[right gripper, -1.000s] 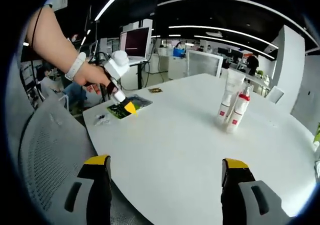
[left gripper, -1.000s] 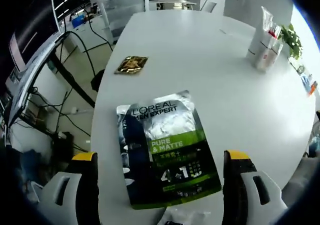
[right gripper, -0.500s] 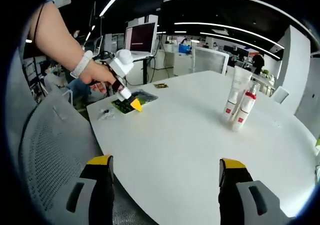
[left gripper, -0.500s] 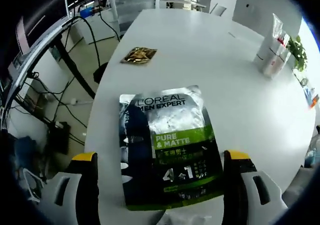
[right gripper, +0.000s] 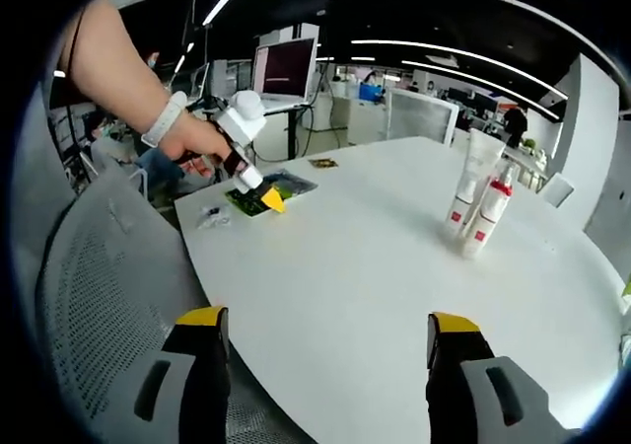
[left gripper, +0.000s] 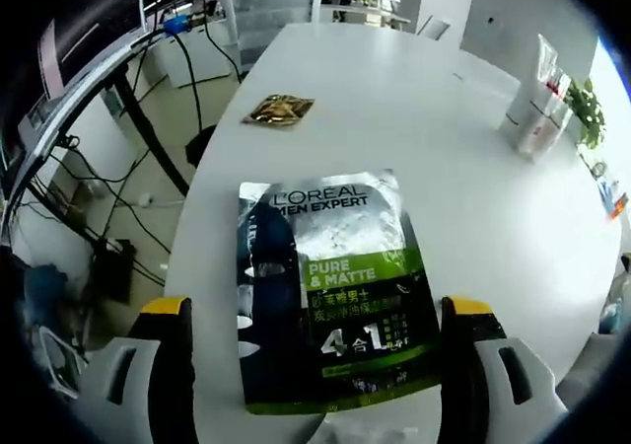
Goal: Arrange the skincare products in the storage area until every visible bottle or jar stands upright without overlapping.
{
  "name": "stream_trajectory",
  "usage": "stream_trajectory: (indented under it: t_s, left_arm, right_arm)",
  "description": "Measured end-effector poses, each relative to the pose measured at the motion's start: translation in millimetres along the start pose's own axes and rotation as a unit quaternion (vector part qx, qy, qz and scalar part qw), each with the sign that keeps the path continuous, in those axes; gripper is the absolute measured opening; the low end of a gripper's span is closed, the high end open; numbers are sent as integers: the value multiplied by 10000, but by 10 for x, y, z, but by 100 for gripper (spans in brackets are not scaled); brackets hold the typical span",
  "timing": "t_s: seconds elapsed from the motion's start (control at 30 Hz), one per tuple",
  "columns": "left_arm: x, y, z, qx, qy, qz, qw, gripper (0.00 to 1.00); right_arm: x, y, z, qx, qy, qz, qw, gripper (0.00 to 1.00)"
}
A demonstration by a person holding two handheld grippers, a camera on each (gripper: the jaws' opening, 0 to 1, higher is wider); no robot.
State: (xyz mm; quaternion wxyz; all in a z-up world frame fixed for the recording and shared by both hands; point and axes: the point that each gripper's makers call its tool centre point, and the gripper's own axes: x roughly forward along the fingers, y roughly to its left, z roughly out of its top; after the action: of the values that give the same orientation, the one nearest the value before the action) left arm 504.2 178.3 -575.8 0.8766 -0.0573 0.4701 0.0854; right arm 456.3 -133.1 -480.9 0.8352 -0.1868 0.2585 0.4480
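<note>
1. Yellow-tipped jaws of the left gripper [left gripper: 314, 311] stand wide apart, hovering over a flat L'Oréal Men Expert sachet [left gripper: 330, 288] lying near the table's [left gripper: 463, 197] near edge.
2. To lift it well, the jaws likely should drop to one edge and pinch there, since a flat pack offers little grip.
3. The right gripper [right gripper: 325, 326] is also spread wide, empty.
4. Farther off lies a small gold packet [left gripper: 279, 110].
5. Farthest right, a white tube [right gripper: 471, 180] and red-capped bottle [right gripper: 492, 210] stand upright, touching.
</note>
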Motion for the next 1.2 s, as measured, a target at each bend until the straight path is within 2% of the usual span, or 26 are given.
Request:
stream_trajectory:
  t_s: [0.2, 0.3, 0.37, 0.53, 0.67, 0.73, 1.0, 1.07, 1.13, 1.2]
  left_arm:
    - [-26, -5, -17, 148, -153, -111, 9997, 95]
    - [-48, -33, 4, 289, -192, -208, 9992, 85]
    - [-81, -76, 27, 425, -224, -297, 9984, 72]
    - [-73, -71, 23, 476, -175, -323, 9982, 70]
    - [-106, -123, 39, 834, -151, -426, 9955, 62]
    - [-96, -129, 33, 784, -123, -477, 9957, 57]
    - [-94, -131, 30, 835, -111, -538, 9950, 53]
    - [-124, -171, 23, 933, -131, -617, 9936, 48]
    - [-129, -209, 19, 1088, -148, -716, 9914, 32]
    - [-128, -214, 20, 1004, -162, -715, 9922, 27]
  right_arm:
    - [9, 38, -20, -10, 51, 91, 9999, 79]
    - [16, 69, -24, -38, 65, 157, 9998, 78]
    - [19, 85, -34, -72, 90, 188, 9998, 77]
    - [19, 107, -44, -82, 125, 245, 9996, 74]
    - [18, 111, -51, -70, 147, 259, 9995, 73]
    - [16, 125, -48, -48, 137, 297, 9995, 73]
    - [19, 125, -72, -96, 201, 293, 9993, 70]
    - [19, 128, -74, -117, 206, 295, 9993, 69]
    - [21, 134, -79, -130, 220, 309, 9992, 68]
    - [22, 136, -82, -146, 227, 311, 9992, 68]
